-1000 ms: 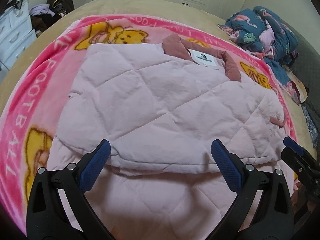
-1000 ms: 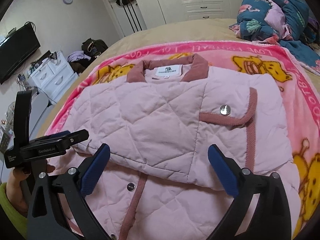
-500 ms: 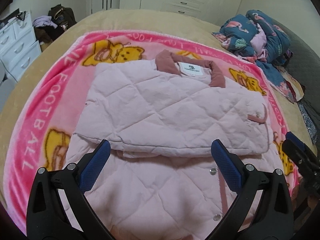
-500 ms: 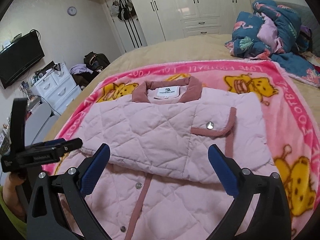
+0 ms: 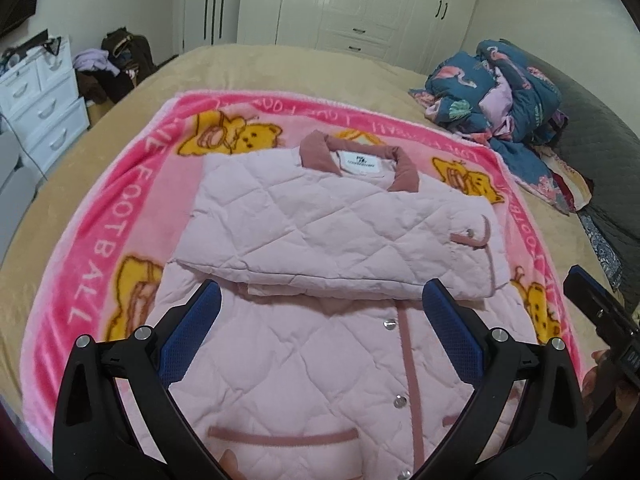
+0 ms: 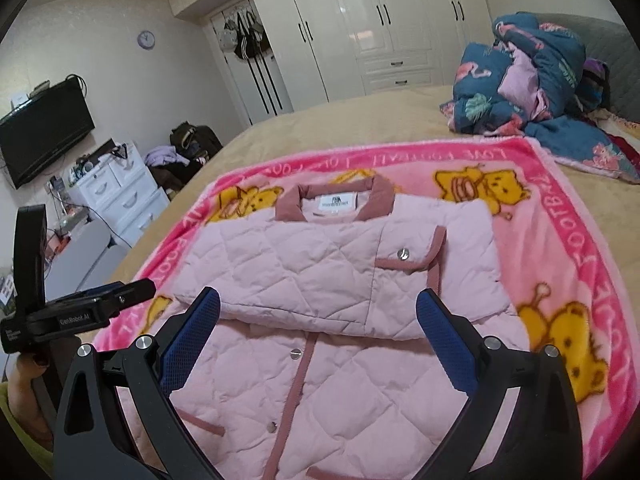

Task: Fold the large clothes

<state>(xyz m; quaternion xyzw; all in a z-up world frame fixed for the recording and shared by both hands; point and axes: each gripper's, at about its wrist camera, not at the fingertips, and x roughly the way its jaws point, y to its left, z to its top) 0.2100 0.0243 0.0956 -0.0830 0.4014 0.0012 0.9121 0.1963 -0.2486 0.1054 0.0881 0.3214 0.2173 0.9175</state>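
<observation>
A pale pink quilted jacket [image 5: 328,240] [image 6: 320,280] with a dusty-rose collar lies flat on a pink cartoon blanket [image 5: 120,216] [image 6: 560,216]. Its sleeves are folded across the chest, and the buttoned lower front lies nearest me. My left gripper [image 5: 320,332] hovers open above the lower front, holding nothing. My right gripper [image 6: 318,334] is also open and empty over the same part. The left gripper's body [image 6: 80,312] shows at the left edge of the right wrist view, held by a hand. The right gripper's body [image 5: 600,316] shows at the right edge of the left wrist view.
The blanket lies on a tan bed [image 5: 280,64]. A heap of blue patterned bedding [image 5: 508,96] [image 6: 528,80] sits at the far right. White drawers [image 5: 40,108] [image 6: 120,196] and a television [image 6: 44,128] stand left; white wardrobes [image 6: 380,28] line the far wall.
Both grippers have pulled back and risen from the jacket, so more of its lower front and the room shows. Both have stayed open and the jacket has not moved.
</observation>
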